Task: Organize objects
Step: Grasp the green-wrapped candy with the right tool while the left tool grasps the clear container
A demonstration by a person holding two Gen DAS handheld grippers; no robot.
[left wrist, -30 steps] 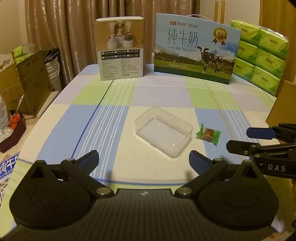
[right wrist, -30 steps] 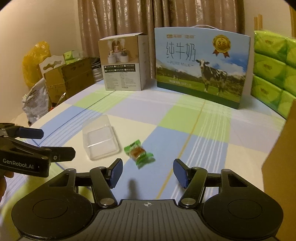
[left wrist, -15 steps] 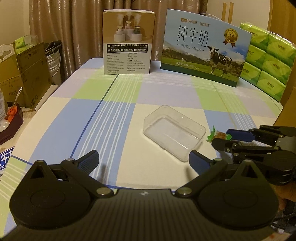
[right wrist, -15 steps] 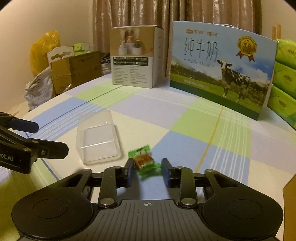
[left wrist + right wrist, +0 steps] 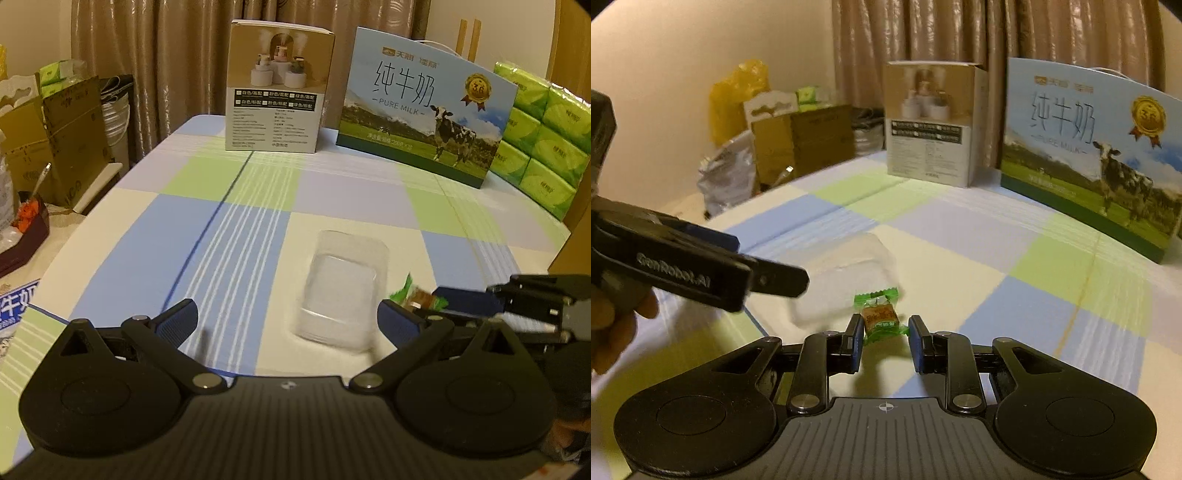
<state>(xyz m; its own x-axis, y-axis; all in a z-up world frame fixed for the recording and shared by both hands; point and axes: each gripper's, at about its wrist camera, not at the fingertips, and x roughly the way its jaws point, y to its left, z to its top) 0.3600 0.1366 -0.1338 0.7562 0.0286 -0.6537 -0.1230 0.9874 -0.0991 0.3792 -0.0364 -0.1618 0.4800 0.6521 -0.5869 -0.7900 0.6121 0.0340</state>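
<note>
Your right gripper (image 5: 884, 341) pinches the green-wrapped candy (image 5: 880, 318) beside the clear tray (image 5: 341, 291); your left gripper (image 5: 288, 321) gapes wide.

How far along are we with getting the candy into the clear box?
Nothing is stored yet: the clear box sits empty on the table. In hand: the right claw is closed around the candy, though contact with the fingers isn't clear. The left claw is open, near the box. Left: carry the candy over and release it inside.

Two low wrist views, close, facing boxes, sharing tray (image 5: 341, 291)
</note>
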